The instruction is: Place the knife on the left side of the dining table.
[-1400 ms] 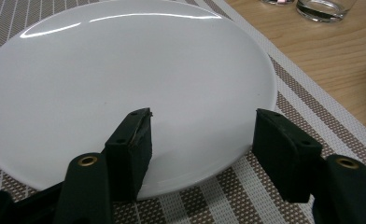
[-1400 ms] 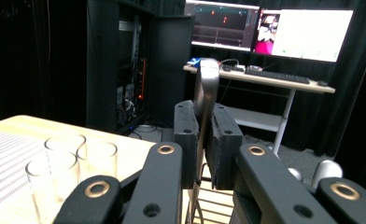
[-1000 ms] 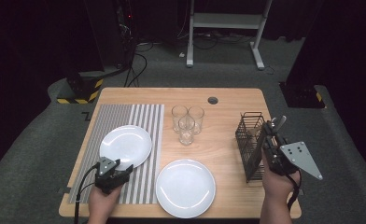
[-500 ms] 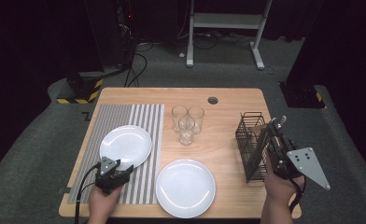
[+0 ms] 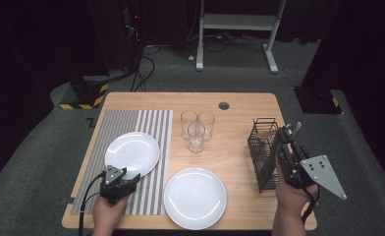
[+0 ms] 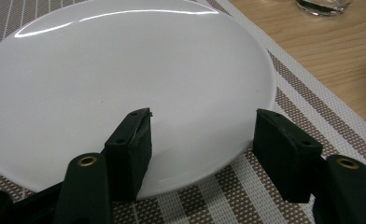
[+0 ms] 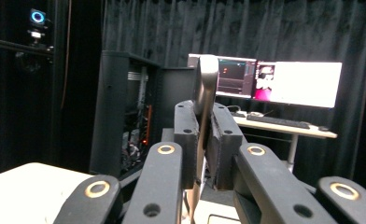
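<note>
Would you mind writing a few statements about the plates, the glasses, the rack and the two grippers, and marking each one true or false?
1. The right gripper is shut on a spoon. True.
2. Both white plates lie on the striped mat. False: the far plate lies on the mat, while the near plate rests mostly on the bare wooden table.
3. Three clear glasses stand clustered near the table's middle. True.
4. The left gripper is clamped on the far plate's rim. False: its jaws are open, one over the plate and one over the mat.
5. The black wire rack stands at the table's left side. False: it stands at the right, beside the right gripper.
</note>
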`<state>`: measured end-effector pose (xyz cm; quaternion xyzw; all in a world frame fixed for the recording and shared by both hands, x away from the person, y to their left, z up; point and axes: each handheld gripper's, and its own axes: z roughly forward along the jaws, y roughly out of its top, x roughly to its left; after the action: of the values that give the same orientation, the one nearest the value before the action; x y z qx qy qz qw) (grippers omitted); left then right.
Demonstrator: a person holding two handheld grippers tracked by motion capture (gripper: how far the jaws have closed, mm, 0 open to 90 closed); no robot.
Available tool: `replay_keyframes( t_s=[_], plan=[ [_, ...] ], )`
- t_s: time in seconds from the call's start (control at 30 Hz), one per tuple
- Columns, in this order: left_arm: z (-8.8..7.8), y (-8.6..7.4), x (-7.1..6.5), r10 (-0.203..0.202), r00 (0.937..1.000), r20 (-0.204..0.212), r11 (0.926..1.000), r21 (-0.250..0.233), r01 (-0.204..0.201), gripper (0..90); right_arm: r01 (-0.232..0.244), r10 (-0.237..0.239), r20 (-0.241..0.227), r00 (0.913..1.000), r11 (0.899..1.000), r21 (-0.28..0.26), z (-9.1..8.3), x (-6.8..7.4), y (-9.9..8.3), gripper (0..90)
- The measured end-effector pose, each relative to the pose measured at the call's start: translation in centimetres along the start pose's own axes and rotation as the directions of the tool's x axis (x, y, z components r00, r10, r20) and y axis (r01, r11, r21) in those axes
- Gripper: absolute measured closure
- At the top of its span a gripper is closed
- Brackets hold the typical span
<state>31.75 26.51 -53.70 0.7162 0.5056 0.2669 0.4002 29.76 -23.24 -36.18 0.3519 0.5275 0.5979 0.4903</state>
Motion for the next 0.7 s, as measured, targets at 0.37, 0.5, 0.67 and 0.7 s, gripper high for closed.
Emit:
replay_keyframes(
  t_s=[0.37,0.5,0.67,0.7],
  plan=[
    [-0.1,0.0,0.0,-0.007,1.0,0.004,1.0,-0.006,0.007,37.9,-0.031,0.033,-0.065,0.9973,0.999,0.034,0.7,0.4,-0.9,83.3],
    [-0.1,0.0,0.0,0.002,1.0,0.003,1.0,-0.009,-0.002,38.3,-0.033,0.037,-0.079,0.9962,0.998,0.045,1.0,0.7,-1.2,83.2],
    [-0.1,-0.1,0.0,-0.001,1.0,0.004,0.9999,-0.015,0.001,38.9,-0.04,0.046,-0.097,0.9942,0.997,0.058,1.3,1.0,-1.5,83.2],
    [-0.2,-0.1,0.0,-0.001,1.0,0.005,0.9999,-0.017,0.001,38.9,-0.039,0.045,-0.101,0.9938,0.997,0.062,1.4,1.2,-1.6,83.3]
  ],
)
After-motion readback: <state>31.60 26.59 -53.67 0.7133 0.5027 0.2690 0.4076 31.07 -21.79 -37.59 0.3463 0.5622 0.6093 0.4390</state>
